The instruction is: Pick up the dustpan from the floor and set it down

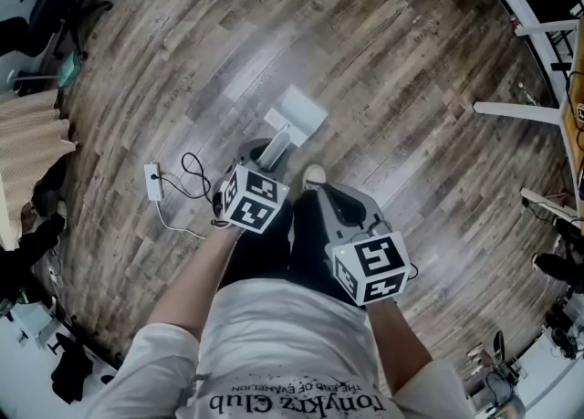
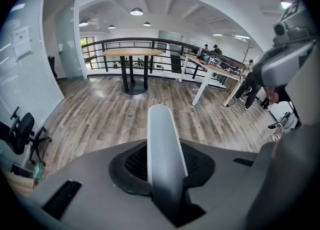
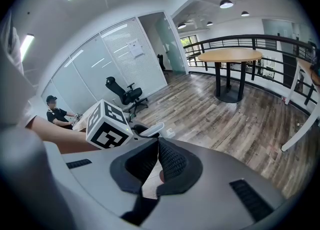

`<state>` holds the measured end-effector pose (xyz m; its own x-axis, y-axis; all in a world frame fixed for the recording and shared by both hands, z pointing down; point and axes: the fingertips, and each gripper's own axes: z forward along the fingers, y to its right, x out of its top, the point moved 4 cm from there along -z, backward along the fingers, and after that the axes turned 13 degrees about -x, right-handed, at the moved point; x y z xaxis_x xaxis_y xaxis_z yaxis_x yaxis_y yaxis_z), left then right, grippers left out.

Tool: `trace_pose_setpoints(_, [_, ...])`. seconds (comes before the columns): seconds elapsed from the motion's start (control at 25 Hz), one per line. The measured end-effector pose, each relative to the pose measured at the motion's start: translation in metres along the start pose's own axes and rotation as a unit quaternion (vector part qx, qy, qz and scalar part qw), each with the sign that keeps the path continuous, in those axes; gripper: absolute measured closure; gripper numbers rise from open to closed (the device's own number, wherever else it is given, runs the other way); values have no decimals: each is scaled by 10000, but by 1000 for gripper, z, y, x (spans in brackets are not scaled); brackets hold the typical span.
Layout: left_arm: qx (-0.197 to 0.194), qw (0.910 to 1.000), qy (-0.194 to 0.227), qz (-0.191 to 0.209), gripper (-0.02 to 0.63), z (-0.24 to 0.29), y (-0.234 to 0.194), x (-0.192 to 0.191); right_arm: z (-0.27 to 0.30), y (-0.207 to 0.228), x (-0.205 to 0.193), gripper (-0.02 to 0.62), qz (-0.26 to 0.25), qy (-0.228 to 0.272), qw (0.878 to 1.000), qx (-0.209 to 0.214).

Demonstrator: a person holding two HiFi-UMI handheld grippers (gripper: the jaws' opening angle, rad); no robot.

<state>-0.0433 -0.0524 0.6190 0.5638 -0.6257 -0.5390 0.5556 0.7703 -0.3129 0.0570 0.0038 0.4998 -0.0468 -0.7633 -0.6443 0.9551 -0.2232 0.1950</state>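
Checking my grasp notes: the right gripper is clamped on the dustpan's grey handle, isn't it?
Not the right one. The left gripper is clamped on the dustpan's grey handle, as the left gripper view shows. The right gripper is shut with nothing between its pads.

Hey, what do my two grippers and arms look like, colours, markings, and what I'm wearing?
Both the left gripper and right gripper are smooth, rounded and grey, with black mesh-textured pads. Each carries a white cube printed with black square markers. Your arms are bare below short white T-shirt sleeves.
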Motion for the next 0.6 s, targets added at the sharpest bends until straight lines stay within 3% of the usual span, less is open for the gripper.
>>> trace_pose_setpoints(0.28, [65, 9996, -42, 266, 522, 1, 7, 2, -5, 2, -1, 569, -3, 2, 10000, 10])
trace_pose_setpoints(0.6, [83, 9997, -12, 210, 526, -1, 6, 2, -6, 2, -1, 569, -4, 9, 10000, 18])
